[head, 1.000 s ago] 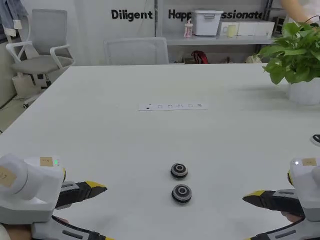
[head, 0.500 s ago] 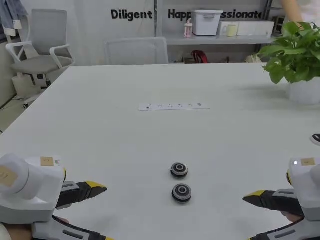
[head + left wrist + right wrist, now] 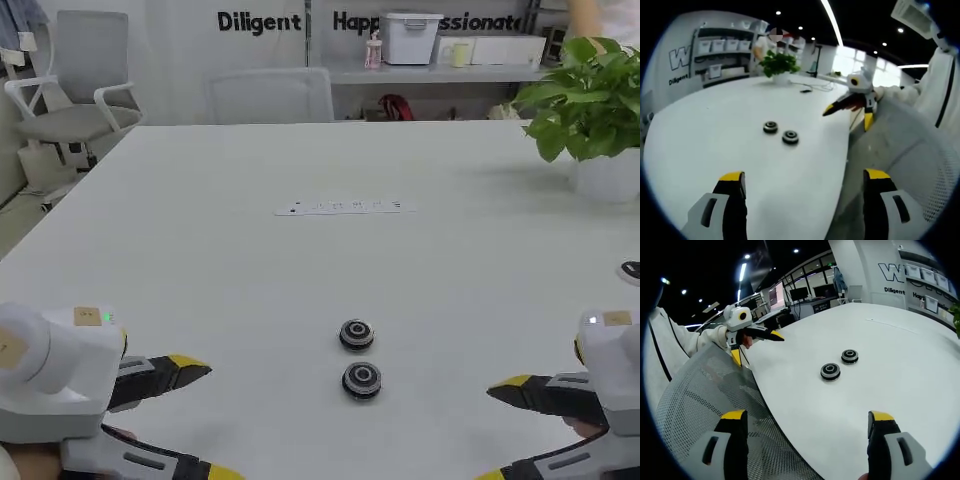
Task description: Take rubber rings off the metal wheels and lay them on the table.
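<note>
Two small metal wheels with black rubber rings lie flat on the white table: the far wheel and the near wheel, one behind the other. They also appear as the far wheel and near wheel, and as the far wheel and near wheel. My left gripper hangs open at the table's near left edge. My right gripper hangs open at the near right edge. Both are well short of the wheels, with nothing between the jaws.
A power strip lies flat mid-table. A potted plant stands at the far right, and a small dark object lies at the right edge. Chairs stand behind the table. A mesh chair back is near me.
The head view has tilted slightly, shifting the scene up a little. The wheels and both grippers have stayed put.
</note>
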